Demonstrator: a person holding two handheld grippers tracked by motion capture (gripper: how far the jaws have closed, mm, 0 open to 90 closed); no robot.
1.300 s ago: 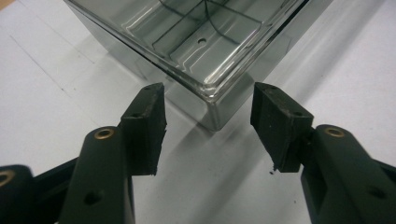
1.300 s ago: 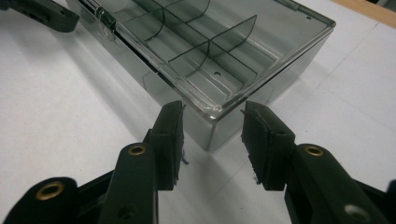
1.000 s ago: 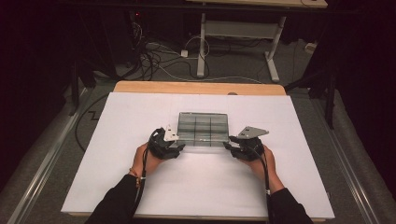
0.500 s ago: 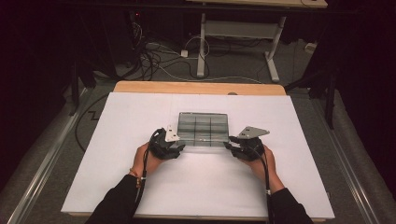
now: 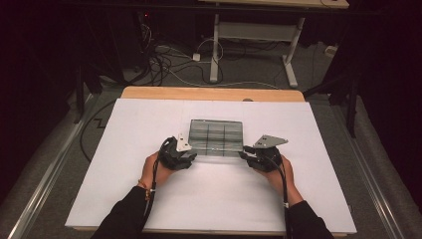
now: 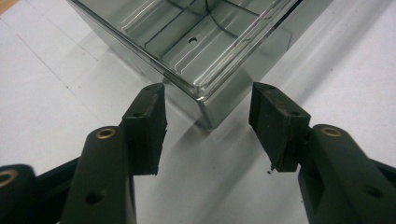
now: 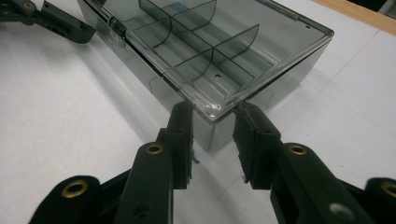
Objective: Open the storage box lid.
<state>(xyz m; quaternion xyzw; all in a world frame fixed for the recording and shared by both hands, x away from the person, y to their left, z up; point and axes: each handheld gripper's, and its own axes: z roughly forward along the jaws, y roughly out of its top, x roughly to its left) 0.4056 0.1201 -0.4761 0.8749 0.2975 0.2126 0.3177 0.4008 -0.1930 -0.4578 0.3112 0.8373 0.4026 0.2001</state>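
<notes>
A smoky clear compartment box [image 5: 216, 137] lies with its lid shut on the white table top [image 5: 214, 199]. My left gripper [image 5: 191, 153] sits at its near left corner. In the left gripper view the box corner [image 6: 201, 88] stands between the open jaws of that gripper [image 6: 208, 112], with a gap on each side. My right gripper [image 5: 245, 152] is at the near right corner. Its jaws have just been closing. In the right gripper view both pads of that gripper [image 7: 214, 112] lie against the two walls of the box [image 7: 210, 51] at that corner.
A wooden strip [image 5: 214, 93] runs along the table's far edge. Beyond it, cables [image 5: 169, 59] and a desk frame [image 5: 249, 35] stand on the floor. The left gripper's jaw [image 7: 56, 23] shows far off in the right gripper view.
</notes>
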